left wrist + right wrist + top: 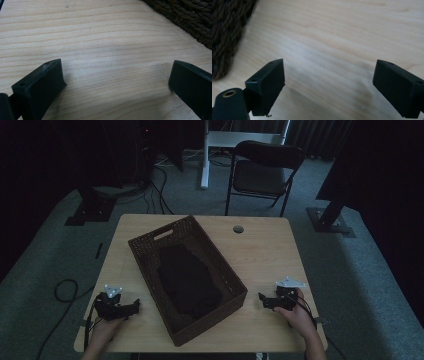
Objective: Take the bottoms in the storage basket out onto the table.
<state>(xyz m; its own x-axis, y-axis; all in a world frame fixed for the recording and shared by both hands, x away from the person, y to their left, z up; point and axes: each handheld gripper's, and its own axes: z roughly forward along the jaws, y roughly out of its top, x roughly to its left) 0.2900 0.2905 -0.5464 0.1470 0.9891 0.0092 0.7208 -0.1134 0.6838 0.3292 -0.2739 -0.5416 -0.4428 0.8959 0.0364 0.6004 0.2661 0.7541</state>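
A dark brown woven basket (pixel 150 255) stands at an angle in the middle of the wooden table (pixel 260 250). A black cloth (pixel 187 280) lies crumpled inside it. My left gripper (pixel 134 307) rests on the table just left of the basket, jaws wide open over bare wood (pixel 116 80). The basket's weave (pixel 192 17) fills the top right corner of the left gripper view. On the other side of the basket, my right gripper (pixel 261 297) lies on the table, open with nothing between its jaws (pixel 329 77). The basket wall (pixel 227 32) is at the left of the right gripper view.
A round cable hole (pixel 238 229) sits near the table's far edge. Behind the table stand a dark folding chair (pixel 262 170), a white desk leg (pixel 205 155) and black stand bases (pixel 90 210). Cables (pixel 65 290) trail on the grey carpet at left.
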